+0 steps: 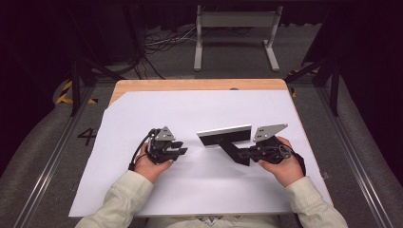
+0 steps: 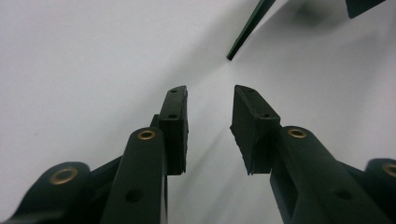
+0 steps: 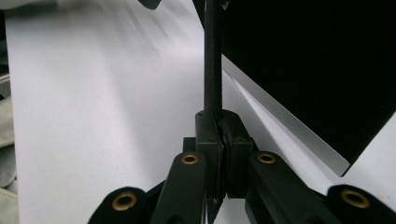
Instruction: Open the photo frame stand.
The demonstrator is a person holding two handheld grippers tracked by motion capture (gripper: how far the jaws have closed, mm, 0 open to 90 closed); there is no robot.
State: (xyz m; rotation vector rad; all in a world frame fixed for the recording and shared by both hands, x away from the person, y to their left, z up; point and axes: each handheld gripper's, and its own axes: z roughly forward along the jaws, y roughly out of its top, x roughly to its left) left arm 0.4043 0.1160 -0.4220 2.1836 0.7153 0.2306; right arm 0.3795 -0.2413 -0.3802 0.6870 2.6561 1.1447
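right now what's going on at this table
A person sits at a table covered by a white sheet, with a two-jaw gripper in each hand. The right gripper is shut on the thin black support leg at the back of a picture frame, which stands upright on the sheet. The left gripper rests nearby with its jaws open and nothing between them, pointed toward the frame but apart from it.

A dark "4" (image 1: 87, 136) is marked on the grey floor (image 1: 47, 142) (left of the table).
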